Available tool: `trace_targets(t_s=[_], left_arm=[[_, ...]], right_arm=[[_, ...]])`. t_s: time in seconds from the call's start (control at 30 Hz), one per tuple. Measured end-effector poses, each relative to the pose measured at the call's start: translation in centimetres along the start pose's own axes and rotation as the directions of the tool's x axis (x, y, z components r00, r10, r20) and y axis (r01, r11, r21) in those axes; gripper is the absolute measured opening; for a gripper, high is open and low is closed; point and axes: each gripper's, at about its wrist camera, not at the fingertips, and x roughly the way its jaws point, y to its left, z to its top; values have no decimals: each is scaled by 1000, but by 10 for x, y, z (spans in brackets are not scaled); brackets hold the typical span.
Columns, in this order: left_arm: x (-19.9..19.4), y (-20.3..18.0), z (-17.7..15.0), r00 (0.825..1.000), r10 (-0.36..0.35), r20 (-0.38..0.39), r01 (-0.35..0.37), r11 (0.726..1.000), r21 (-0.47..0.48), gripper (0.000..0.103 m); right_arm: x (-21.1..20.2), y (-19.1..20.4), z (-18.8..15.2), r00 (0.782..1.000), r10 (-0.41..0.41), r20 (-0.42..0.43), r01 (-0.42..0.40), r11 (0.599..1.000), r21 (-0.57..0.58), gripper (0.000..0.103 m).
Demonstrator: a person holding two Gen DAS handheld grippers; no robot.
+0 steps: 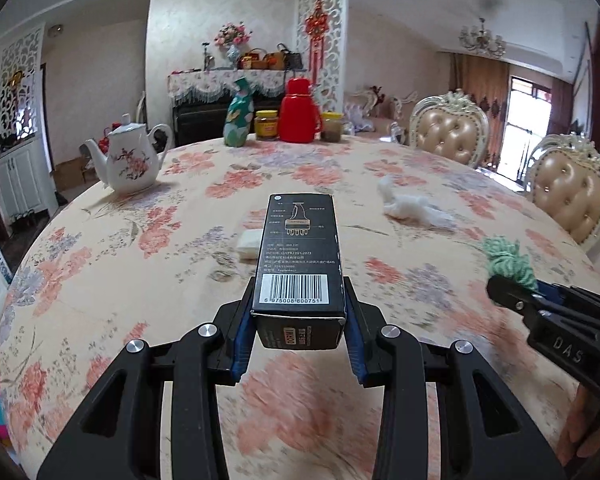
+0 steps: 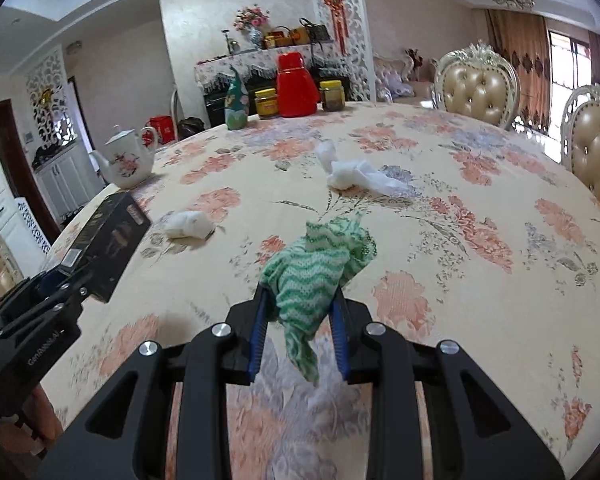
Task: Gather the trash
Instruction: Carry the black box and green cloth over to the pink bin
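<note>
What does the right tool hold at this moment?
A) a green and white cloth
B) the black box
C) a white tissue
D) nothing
A: in the right wrist view, the right tool is shut on the green and white cloth, while the black box is in the left tool.

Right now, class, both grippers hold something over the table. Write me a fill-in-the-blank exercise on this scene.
1. The left gripper is shut on a black ____.
2. The right gripper is shut on a ____ and white cloth.
3. The teapot bears a ____ pattern.
4. Crumpled ____ tissues lie on the table.

Missing words: box; green; flower; white
</note>
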Motion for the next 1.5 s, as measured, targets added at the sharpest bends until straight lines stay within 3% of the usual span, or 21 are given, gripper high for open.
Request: trace_targets(t_s=[0.57,1.07,1.37,1.5], left_arm=[[-35,-59,-26,992,-120,36,117,990,79,36],[-48,-109,-32,982,-181,46,171,971,169,36],[-49,-154,-32,969,-241,44,225,946,232,36],[-50,-184,-31,955,-295,38,275,925,260,36]], right_arm=[[-75,-37,-33,994,-61,91,64,997,-34,28],[-106,-74,-53,988,-93,122,91,996,27,28],[-130,-113,-63,978,-146,150,135,988,78,28],[-145,-140,-70,969,-190,161,172,978,116,28]])
